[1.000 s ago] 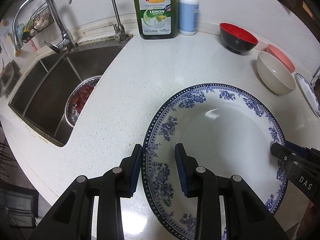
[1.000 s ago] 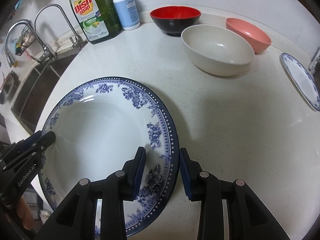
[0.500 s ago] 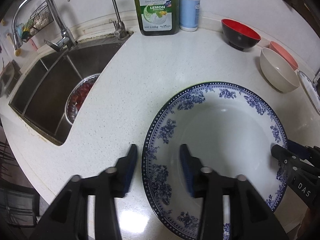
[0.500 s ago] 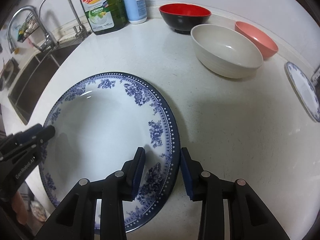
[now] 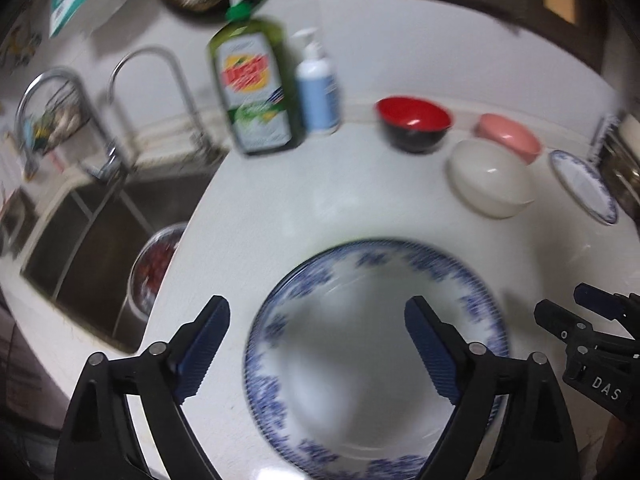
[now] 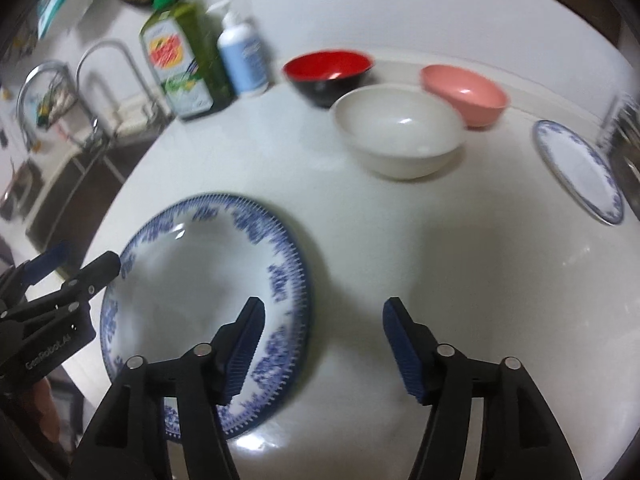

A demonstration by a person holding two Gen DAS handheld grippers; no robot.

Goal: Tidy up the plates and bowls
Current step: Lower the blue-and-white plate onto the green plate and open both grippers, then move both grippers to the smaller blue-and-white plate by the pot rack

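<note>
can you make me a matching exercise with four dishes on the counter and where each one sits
Column 1:
1. large blue-and-white floral plate
2. red-and-black bowl
3. cream round bowl
4. small blue-rimmed plate

Column 2:
a. far right, near the counter edge
b. nearest, under the open right tool
c. in front of the pink bowl
d. at the back, beside the white-and-blue pump bottle

Pairs: 1-b, 2-d, 3-c, 4-a
</note>
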